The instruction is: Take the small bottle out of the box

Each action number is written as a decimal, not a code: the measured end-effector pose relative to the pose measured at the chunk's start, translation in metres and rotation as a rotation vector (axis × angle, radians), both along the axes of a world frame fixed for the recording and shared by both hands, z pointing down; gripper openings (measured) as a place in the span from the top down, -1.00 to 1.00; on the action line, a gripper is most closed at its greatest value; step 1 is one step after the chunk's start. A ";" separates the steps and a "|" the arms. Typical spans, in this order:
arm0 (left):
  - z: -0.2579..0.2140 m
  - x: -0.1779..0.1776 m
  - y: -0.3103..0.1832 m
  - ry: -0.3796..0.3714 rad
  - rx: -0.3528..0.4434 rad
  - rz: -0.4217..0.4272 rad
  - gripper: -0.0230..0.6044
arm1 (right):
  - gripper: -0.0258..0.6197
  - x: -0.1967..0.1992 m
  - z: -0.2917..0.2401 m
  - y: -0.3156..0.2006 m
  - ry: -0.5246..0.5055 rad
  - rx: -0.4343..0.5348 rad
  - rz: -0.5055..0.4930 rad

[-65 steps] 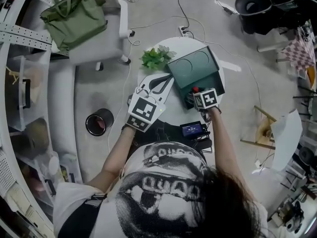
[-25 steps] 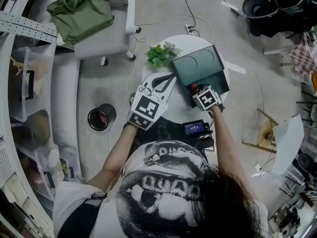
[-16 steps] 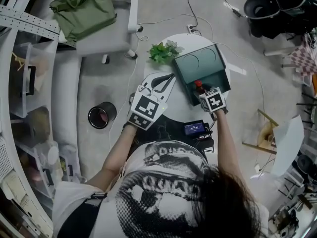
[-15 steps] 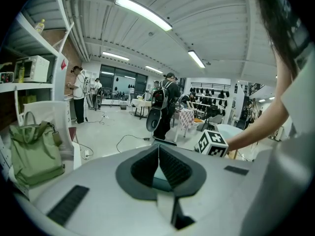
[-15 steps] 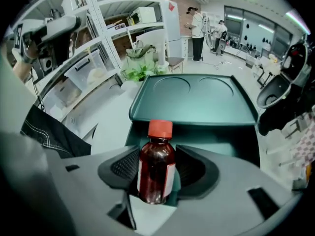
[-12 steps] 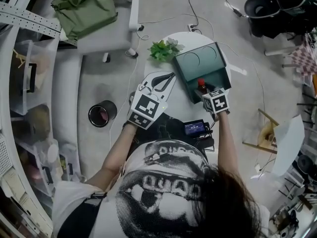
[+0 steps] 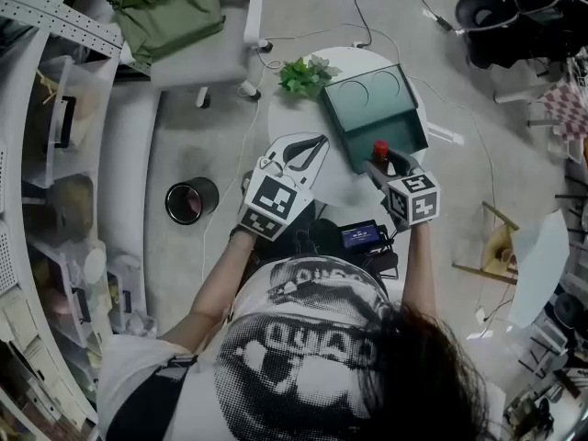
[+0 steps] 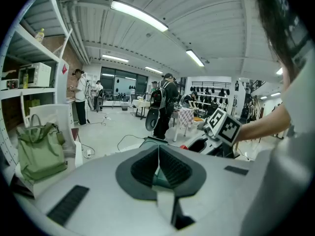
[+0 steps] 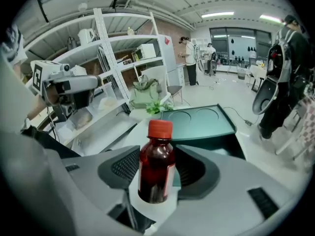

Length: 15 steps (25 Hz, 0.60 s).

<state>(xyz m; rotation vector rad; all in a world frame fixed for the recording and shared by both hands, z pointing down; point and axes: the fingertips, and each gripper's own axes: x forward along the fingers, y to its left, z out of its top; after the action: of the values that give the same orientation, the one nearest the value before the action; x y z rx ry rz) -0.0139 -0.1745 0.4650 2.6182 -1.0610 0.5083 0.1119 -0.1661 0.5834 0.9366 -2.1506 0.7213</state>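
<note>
A small dark-red bottle (image 7: 380,157) with a red cap stands upright between the jaws of my right gripper (image 7: 382,167), which is shut on it. It hangs in the air above the near side of the green box (image 7: 409,134), whose lid (image 7: 366,95) lies open on the round white table (image 7: 285,118). In the right gripper view the bottle (image 9: 156,154) fills the middle and both pads of the right gripper (image 9: 157,173) press its sides. My left gripper (image 7: 312,143) is shut and holds nothing, hovering left of the box; the left gripper view shows the left gripper (image 8: 158,161) with its pads together.
A green plant (image 7: 306,74) sits on the table's far left beside the lid. A small screen device (image 7: 360,237) lies at the near edge. On the floor are a black bucket (image 7: 191,198), cables, and a chair with a green bag (image 7: 170,12); shelves run along the left.
My right gripper has risen out of the box with the bottle and drawn back toward the person. The left gripper stays shut in much the same spot.
</note>
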 end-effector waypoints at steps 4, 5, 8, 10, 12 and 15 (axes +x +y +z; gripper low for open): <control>-0.004 0.012 0.024 -0.009 0.004 -0.015 0.88 | 0.22 0.002 -0.027 0.026 -0.076 0.051 0.015; -0.005 0.015 0.030 -0.011 0.006 -0.020 0.88 | 0.22 0.004 -0.033 0.033 -0.093 0.063 0.019; -0.011 0.025 0.049 -0.022 0.021 -0.032 0.88 | 0.22 0.014 -0.051 0.054 -0.137 0.095 0.028; -0.015 0.032 0.062 -0.031 0.032 -0.042 0.88 | 0.22 0.022 -0.060 0.068 -0.163 0.116 0.030; -0.017 0.039 0.078 -0.037 0.039 -0.056 0.88 | 0.22 0.029 -0.068 0.083 -0.187 0.137 0.031; -0.020 0.048 0.106 -0.043 0.042 -0.081 0.88 | 0.22 0.038 -0.077 0.107 -0.223 0.154 0.029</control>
<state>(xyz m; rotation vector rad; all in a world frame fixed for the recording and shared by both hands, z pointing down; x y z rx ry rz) 0.0342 -0.0689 0.4453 2.5985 -1.1979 0.5325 0.1498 -0.0590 0.5068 1.0090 -2.4210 0.7112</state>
